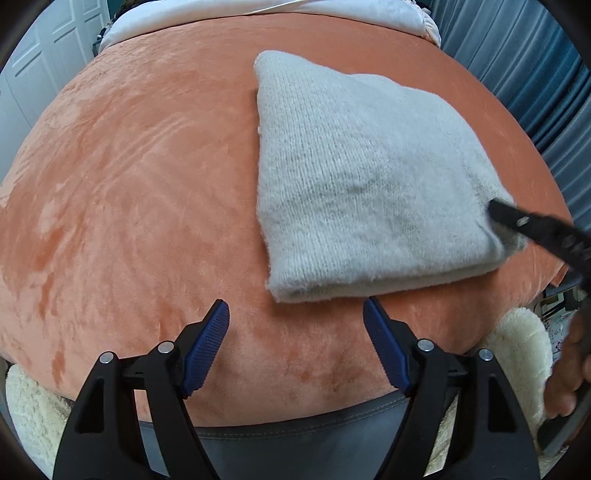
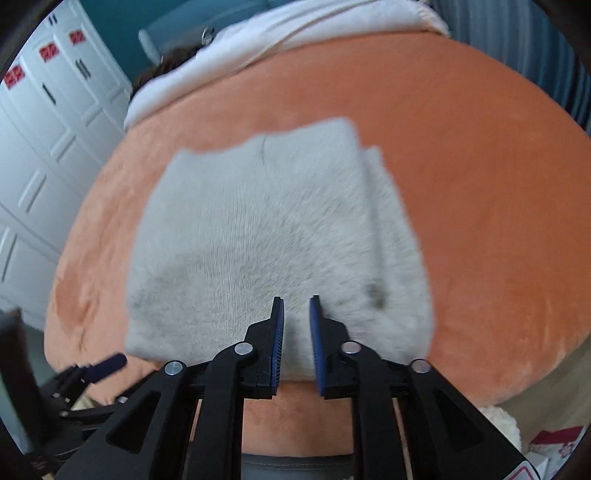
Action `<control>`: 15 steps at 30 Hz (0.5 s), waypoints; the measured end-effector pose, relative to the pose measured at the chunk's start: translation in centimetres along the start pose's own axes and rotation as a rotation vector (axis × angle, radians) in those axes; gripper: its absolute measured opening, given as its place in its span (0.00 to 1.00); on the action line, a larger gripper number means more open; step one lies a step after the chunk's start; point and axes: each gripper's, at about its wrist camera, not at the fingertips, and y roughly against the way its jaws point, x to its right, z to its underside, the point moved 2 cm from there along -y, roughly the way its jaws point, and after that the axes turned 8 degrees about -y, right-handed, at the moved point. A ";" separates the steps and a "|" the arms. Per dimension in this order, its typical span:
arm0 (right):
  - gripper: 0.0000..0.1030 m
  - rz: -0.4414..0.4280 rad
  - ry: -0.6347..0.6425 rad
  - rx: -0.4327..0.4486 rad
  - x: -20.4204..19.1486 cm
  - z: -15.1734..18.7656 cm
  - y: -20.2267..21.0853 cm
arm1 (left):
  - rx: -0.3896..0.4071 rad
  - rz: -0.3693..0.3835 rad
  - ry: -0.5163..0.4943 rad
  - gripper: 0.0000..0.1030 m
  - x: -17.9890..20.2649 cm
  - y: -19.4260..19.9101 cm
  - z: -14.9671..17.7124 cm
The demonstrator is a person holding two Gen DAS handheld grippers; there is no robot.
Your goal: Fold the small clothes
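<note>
A fuzzy light grey knit garment (image 1: 365, 177) lies folded into a thick rectangle on the orange plush bed cover (image 1: 129, 192). My left gripper (image 1: 295, 314) is open and empty, just in front of the garment's near folded edge. My right gripper (image 2: 297, 306) hovers over the garment's (image 2: 266, 236) near edge with its jaws a narrow gap apart and no cloth between them. In the left wrist view the right gripper's fingers (image 1: 517, 219) touch the garment's right near corner.
White bedding (image 1: 280, 11) lies at the far end of the bed. A cream fleece blanket (image 1: 517, 339) hangs by the near edge. White cabinet doors (image 2: 40, 140) stand at the left. Blue curtains (image 1: 554, 92) hang at the right.
</note>
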 end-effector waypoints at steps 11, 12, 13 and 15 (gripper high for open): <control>0.48 -0.053 -0.246 0.040 6.6 2.8 1.2 | -0.029 -0.019 -0.031 0.83 1.4 -1.3 0.7; 0.48 -0.075 -0.256 0.032 6.6 2.8 0.8 | -0.027 -0.024 -0.029 0.83 1.4 -1.4 0.5; 0.48 -0.094 -0.260 0.029 6.4 2.7 0.5 | -0.025 -0.029 -0.029 0.83 1.4 -1.5 0.4; 0.48 -0.123 -0.258 0.009 5.9 2.5 -0.5 | -0.022 -0.039 -0.034 0.83 1.3 -1.7 0.0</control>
